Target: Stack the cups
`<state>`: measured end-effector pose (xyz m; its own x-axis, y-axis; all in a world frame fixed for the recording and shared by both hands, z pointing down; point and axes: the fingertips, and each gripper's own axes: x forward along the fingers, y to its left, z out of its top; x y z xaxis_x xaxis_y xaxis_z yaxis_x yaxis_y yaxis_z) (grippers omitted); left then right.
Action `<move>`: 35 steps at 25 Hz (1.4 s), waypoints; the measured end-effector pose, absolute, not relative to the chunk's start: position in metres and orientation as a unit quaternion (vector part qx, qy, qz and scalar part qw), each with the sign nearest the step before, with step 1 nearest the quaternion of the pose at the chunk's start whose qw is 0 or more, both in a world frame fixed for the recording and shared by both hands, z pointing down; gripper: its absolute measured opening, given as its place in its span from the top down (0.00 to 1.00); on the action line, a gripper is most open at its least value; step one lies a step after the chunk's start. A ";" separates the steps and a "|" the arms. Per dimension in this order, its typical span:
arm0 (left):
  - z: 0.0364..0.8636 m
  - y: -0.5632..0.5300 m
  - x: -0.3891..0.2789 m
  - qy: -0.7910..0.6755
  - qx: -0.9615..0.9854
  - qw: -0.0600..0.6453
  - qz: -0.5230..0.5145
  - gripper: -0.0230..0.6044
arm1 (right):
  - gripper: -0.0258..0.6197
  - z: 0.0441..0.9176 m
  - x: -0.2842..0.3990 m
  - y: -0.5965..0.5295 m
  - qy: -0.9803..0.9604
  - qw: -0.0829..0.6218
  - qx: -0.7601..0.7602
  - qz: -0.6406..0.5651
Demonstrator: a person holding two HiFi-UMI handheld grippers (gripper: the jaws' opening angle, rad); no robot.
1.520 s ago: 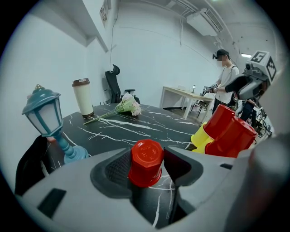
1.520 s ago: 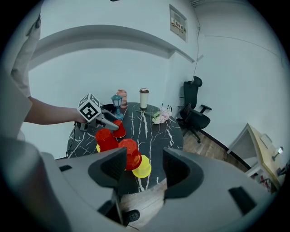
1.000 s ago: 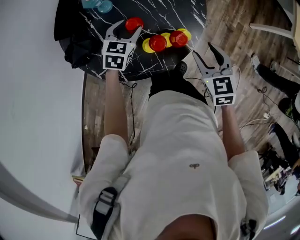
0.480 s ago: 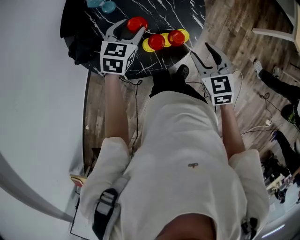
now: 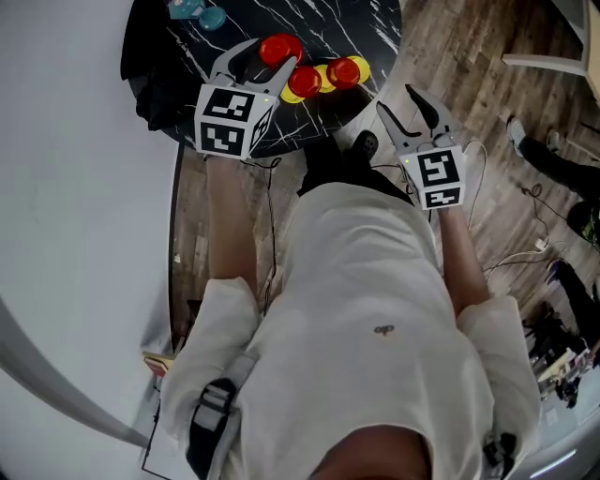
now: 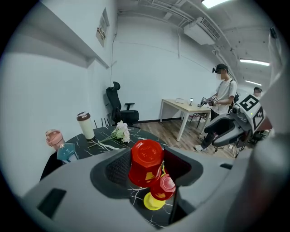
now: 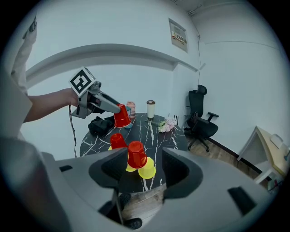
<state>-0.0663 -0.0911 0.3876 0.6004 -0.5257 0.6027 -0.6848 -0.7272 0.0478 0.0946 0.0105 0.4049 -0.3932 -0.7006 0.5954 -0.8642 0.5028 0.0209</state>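
My left gripper (image 5: pixel 265 52) is shut on an upside-down red cup (image 5: pixel 279 47) and holds it in the air over the black marble table (image 5: pixel 319 23). In the left gripper view that red cup (image 6: pixel 146 163) sits between the pads. Below it two more red cups (image 5: pixel 305 82) (image 5: pixel 344 72) stand upside down on yellow cups (image 5: pixel 360 66) near the table's front edge. The right gripper view shows the held cup (image 7: pixel 121 115) above those stacks (image 7: pixel 136 155). My right gripper (image 5: pixel 398 98) hangs open and empty off the table's front right edge.
On the table's far left lie a black cloth (image 5: pixel 155 94) and a light blue item (image 5: pixel 192 11). A lidded coffee cup (image 6: pixel 85 125) and white flowers (image 6: pixel 120 132) stand further back. An office chair (image 6: pixel 120 106) and a person at a desk (image 6: pixel 222 97) are beyond.
My left gripper has risen with the red cup, lifting it clear of the table. The right gripper has stayed where it was.
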 end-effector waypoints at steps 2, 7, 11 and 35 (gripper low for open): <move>0.384 -0.088 -0.061 -0.337 0.885 0.138 0.290 0.60 | 0.58 0.405 0.097 0.013 -0.821 0.276 0.477 0.149; 0.381 -0.078 -0.048 -0.321 0.889 0.139 0.296 0.60 | 0.58 0.405 0.102 0.018 -0.821 0.273 0.478 0.149; 0.381 -0.068 -0.037 -0.306 0.892 0.136 0.302 0.60 | 0.58 0.404 0.105 0.019 -0.822 0.270 0.478 0.148; 0.403 -0.038 0.001 -0.257 0.897 0.115 0.340 0.60 | 0.59 0.408 0.120 0.026 -0.824 0.273 0.472 0.155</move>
<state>0.0008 -0.0381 0.4031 0.6365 -0.3822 0.6699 -0.5392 -0.8415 0.0322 0.1196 0.0263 0.4081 -0.4042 -0.6934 0.5965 -0.8626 0.5059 0.0035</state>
